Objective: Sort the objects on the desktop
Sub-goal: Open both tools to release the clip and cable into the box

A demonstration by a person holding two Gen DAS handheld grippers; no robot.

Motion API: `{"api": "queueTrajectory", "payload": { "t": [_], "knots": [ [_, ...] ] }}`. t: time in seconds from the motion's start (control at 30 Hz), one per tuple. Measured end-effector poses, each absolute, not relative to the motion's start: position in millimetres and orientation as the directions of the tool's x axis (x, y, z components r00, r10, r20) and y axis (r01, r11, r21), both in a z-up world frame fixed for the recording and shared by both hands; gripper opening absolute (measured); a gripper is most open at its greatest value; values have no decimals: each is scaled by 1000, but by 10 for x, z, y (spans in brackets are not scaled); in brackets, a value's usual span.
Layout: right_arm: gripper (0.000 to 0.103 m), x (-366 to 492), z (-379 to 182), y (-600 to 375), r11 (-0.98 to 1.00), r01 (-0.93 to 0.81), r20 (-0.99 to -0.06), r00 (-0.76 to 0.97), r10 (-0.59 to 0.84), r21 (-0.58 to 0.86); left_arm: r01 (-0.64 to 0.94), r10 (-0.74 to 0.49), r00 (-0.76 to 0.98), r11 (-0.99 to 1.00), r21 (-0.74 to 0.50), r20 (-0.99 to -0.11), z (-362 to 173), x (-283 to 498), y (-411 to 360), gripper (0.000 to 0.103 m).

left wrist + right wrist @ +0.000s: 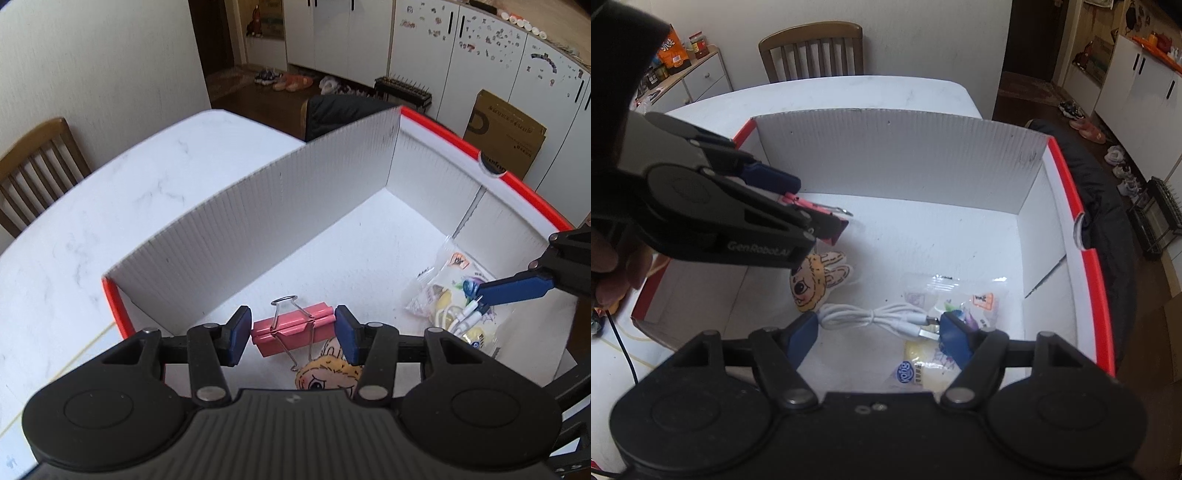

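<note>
Left wrist: tool (291,332) clamps binder clip (291,326) (plush (328,373) half-hidden).

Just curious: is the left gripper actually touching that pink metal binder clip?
Touching. In the left wrist view the left gripper has both blue pads pressed against the ends of the pink binder clip.

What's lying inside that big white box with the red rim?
Inside the white corrugated box: a pink binder clip between the left tool's fingers, a yellow cartoon plush, a coiled white cable and clear snack packets. Anything beneath the packets is hidden.
</note>
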State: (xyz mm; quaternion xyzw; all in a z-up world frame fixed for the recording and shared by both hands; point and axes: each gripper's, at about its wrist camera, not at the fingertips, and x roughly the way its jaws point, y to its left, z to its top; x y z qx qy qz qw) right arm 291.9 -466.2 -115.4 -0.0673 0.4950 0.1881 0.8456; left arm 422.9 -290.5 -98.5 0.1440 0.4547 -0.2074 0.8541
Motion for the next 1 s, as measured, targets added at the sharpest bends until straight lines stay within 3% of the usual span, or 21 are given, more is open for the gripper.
{"api": "queueTrajectory", "payload": {
  "t": [0.2,0.37,0.53,1.0],
  "knots": [
    [74,2945,-1155,-4688,919,-383,-862,432,265,90,490,-224,487,870,52,-844,-1004,4234,-2920,48],
    [83,2933,-1113,-4701,914,-393,-853,440,280,97,484,-227,505,873,55,-833,-967,4203,-2897,48],
    [85,2869,-1027,-4714,909,-409,-841,459,287,87,497,-262,529,867,44,-807,-841,4120,-2869,62],
    [86,2506,-628,-4744,907,-414,-772,550,318,79,505,-349,605,863,6,-715,-405,3604,-2596,62]
  ]
}}
